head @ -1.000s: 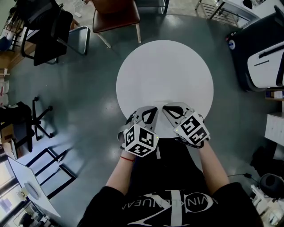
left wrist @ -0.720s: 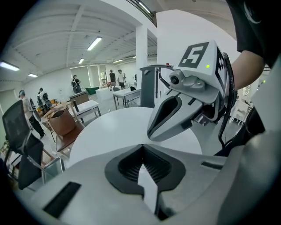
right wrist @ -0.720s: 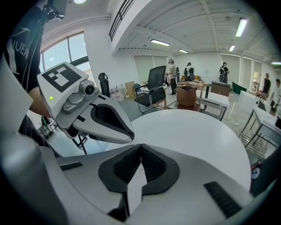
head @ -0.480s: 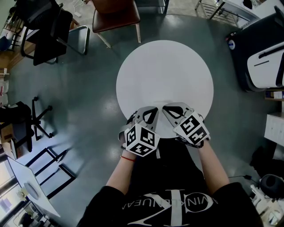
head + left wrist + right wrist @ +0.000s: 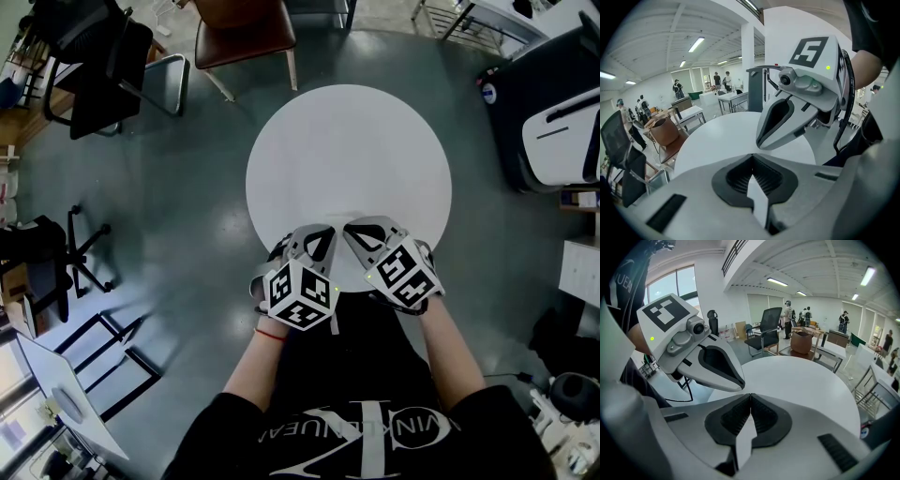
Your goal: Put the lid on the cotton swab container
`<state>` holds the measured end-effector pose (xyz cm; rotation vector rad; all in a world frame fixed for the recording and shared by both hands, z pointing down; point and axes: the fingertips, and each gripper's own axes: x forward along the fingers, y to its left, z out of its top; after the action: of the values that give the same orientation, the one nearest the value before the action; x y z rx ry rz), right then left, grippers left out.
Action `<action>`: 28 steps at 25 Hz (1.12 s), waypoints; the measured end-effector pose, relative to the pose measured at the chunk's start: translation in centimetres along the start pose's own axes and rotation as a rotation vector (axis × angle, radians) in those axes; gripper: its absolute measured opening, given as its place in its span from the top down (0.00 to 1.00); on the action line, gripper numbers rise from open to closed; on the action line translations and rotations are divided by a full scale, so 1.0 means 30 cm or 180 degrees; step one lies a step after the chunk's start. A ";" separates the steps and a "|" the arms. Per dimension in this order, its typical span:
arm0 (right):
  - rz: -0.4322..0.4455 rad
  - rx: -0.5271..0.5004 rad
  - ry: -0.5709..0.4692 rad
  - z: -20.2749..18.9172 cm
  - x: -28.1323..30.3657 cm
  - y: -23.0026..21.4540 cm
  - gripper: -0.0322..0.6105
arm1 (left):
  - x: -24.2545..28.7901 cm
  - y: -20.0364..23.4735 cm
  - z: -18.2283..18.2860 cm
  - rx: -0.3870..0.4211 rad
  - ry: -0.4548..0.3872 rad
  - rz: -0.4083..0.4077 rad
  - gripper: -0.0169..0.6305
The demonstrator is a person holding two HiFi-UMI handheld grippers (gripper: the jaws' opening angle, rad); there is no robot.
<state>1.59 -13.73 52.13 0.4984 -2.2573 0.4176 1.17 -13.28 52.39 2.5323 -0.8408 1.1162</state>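
A round white table lies in front of me, and no swab container or lid shows on it in any view. My left gripper hovers over the table's near edge, jaws shut with nothing between them. Just to its right my right gripper sits the same way, shut and empty. In the left gripper view the closed tips point across the table, with the right gripper beside them. The right gripper view shows its closed tips and the left gripper over the table.
A brown chair stands beyond the table's far side and a black office chair at far left. A dark machine with white panels is at right. Several people stand far off in the room.
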 end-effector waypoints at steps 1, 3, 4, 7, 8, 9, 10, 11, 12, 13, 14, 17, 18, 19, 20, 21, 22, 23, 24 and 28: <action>-0.0004 -0.0019 0.0030 0.001 0.002 0.001 0.95 | 0.000 0.001 -0.001 0.0008 0.0004 -0.0001 0.96; -0.0008 -0.0030 0.0070 0.001 0.002 0.003 0.95 | -0.002 0.000 -0.001 -0.0003 0.0004 -0.0012 0.96; -0.0011 -0.0030 0.0080 0.000 0.001 0.004 0.95 | -0.002 -0.001 -0.001 -0.0014 0.0003 -0.0021 0.96; -0.0025 -0.0013 0.0076 -0.004 0.000 0.002 0.95 | 0.002 -0.004 0.000 -0.0035 -0.0012 -0.0037 0.96; -0.0030 -0.0004 0.0067 -0.004 0.000 0.000 0.95 | 0.002 -0.003 0.001 -0.0047 -0.0028 -0.0037 0.96; -0.0037 0.0008 0.0056 -0.003 0.000 0.000 0.95 | 0.002 -0.001 0.001 -0.0068 -0.0050 -0.0038 0.96; -0.0043 0.0020 0.0044 -0.002 0.000 -0.001 0.95 | 0.000 0.001 0.001 -0.0094 -0.0077 -0.0043 0.96; -0.0052 0.0031 0.0034 0.000 -0.001 0.000 0.95 | -0.002 0.002 0.001 -0.0115 -0.0107 -0.0049 0.96; -0.0063 0.0036 0.0022 0.002 -0.002 0.001 0.95 | -0.005 0.002 0.002 -0.0119 -0.0138 -0.0053 0.96; -0.0079 0.0029 0.0006 0.003 -0.004 0.002 0.95 | -0.007 0.001 0.004 -0.0106 -0.0171 -0.0047 0.96; -0.0103 0.0006 -0.0019 0.005 -0.007 0.002 0.95 | -0.010 0.001 0.007 -0.0086 -0.0203 -0.0029 0.96; -0.0228 -0.0105 -0.0121 0.014 -0.014 0.001 0.95 | -0.015 0.015 0.006 -0.0081 -0.0247 0.0109 0.96; -0.0266 -0.0099 -0.0150 0.014 -0.016 0.003 0.95 | -0.018 0.022 0.002 -0.0111 -0.0253 0.0156 0.96; -0.0287 -0.0061 -0.0177 0.012 -0.017 0.006 0.95 | -0.023 0.028 -0.002 -0.0153 -0.0265 0.0187 0.96; -0.0293 -0.0003 -0.0206 0.010 -0.020 0.009 0.95 | -0.029 0.033 -0.006 -0.0202 -0.0284 0.0206 0.96; -0.0297 0.0065 -0.0242 0.010 -0.025 0.010 0.95 | -0.036 0.036 -0.009 -0.0247 -0.0304 0.0217 0.96; -0.0308 0.0128 -0.0285 0.011 -0.032 0.009 0.95 | -0.042 0.039 -0.011 -0.0284 -0.0321 0.0223 0.96; -0.0327 0.0182 -0.0329 0.012 -0.040 0.006 0.95 | -0.047 0.040 -0.013 -0.0311 -0.0336 0.0227 0.96; -0.0345 0.0226 -0.0369 0.014 -0.049 0.002 0.95 | -0.052 0.041 -0.013 -0.0331 -0.0352 0.0229 0.96; -0.0359 0.0408 -0.0545 0.027 -0.080 0.004 0.95 | -0.079 0.039 -0.002 -0.0406 -0.0451 0.0238 0.96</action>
<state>2.52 -13.45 49.79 0.7494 -2.3613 0.4795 -0.84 -13.23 50.66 2.5149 -1.0160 0.8815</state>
